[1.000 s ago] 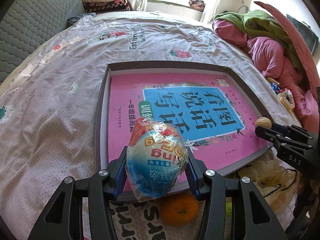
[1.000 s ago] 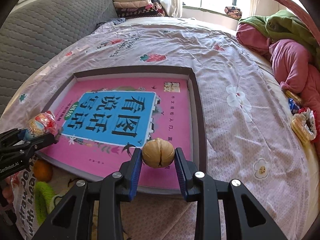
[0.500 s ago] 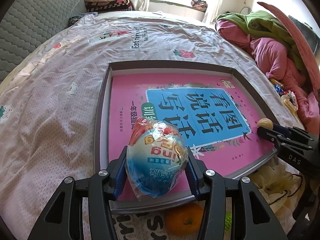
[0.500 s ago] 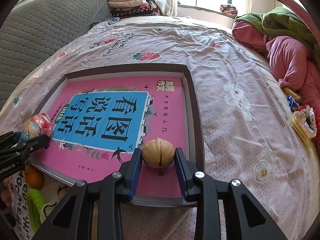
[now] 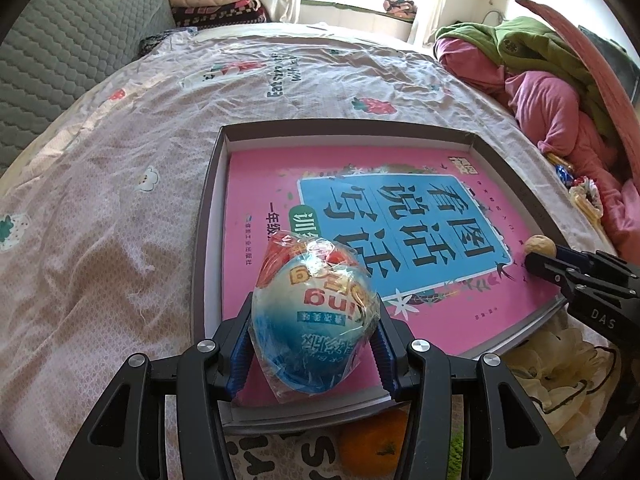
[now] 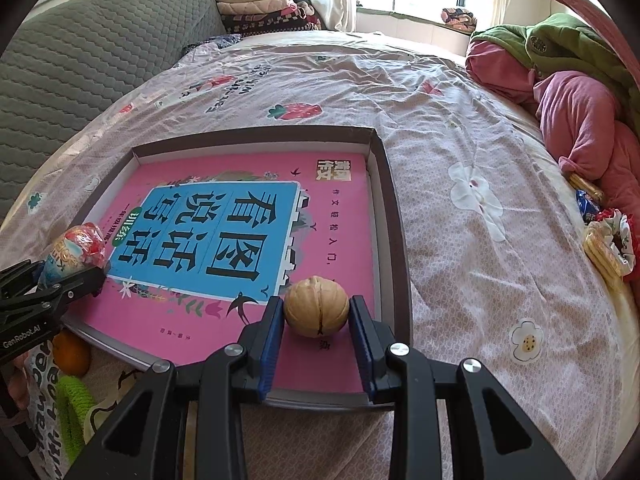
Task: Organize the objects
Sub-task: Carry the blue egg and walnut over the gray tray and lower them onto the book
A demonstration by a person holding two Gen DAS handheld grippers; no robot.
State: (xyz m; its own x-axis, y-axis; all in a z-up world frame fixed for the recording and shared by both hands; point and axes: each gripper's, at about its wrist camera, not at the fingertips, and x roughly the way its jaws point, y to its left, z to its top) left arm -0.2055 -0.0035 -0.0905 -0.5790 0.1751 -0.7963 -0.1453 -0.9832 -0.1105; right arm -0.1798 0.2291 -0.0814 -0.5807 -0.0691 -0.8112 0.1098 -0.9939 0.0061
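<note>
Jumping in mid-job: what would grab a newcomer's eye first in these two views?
The big pink book with its blue title panel, lying in a shallow box on the bed. Over its near edge, the left tongs grip a plastic-wrapped egg-shaped snack, while the right tongs pinch a walnut near the box's right wall.

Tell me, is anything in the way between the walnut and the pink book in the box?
Nothing visible is. The right gripper holds the walnut in its jaws just over the near right corner of the pink book, which lies flat in the box. The left gripper holds its wrapped egg over the book's other near corner.
</note>
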